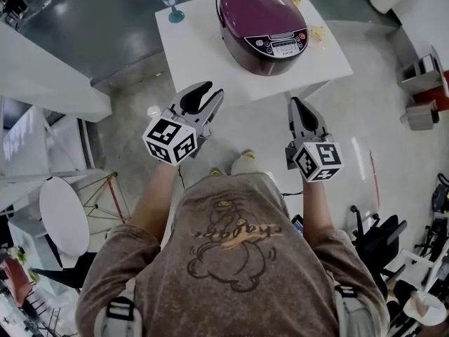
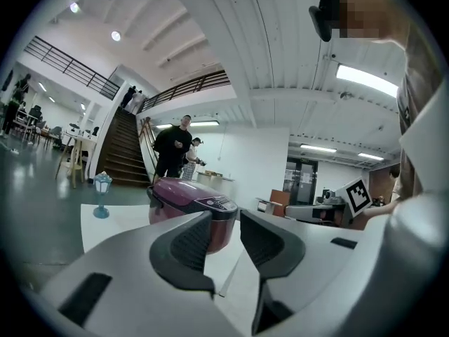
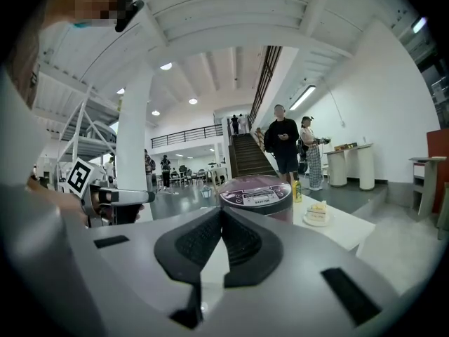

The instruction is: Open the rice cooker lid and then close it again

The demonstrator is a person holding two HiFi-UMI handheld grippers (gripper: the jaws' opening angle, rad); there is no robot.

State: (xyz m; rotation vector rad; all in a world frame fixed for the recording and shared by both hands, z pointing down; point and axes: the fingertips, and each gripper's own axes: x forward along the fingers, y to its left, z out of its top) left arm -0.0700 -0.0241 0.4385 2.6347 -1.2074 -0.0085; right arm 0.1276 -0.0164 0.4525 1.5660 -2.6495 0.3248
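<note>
- Head view: the round dark-purple rice cooker [image 1: 261,56] sits on the square white table [image 1: 200,55], well in front of me. Its smooth, shiny lid [image 1: 254,9] is down flat. That fits a lid not lifted yet, or one put back down. I cannot tell which.
- My left hand-held gripper [image 1: 214,91] and my right hand-held gripper [image 1: 295,104] hang in the air short of the table and touch nothing.
- Left gripper view: my left hand-held gripper [image 2: 224,216] has its jaws a little apart, with nothing in the gap. The rice cooker [image 2: 191,196] is well past them. A small blue glass cup on a stem [image 2: 102,195] stands near the table's far edge.
- Right gripper view: my right hand-held gripper [image 3: 221,215] has its jaws pressed together on nothing. The rice cooker [image 3: 257,191] is straight ahead. A yellow bottle [image 3: 297,190] and a slice of cake on a plate [image 3: 317,213] are near it.
- I think the cooker is heavy and hard, so it should stay put. The lid looks slick, so my pads may slip on its top. It likely swings on a back hinge. The front edge by the grey button panel [image 1: 282,45] looks like the place to press or lift.
</note>
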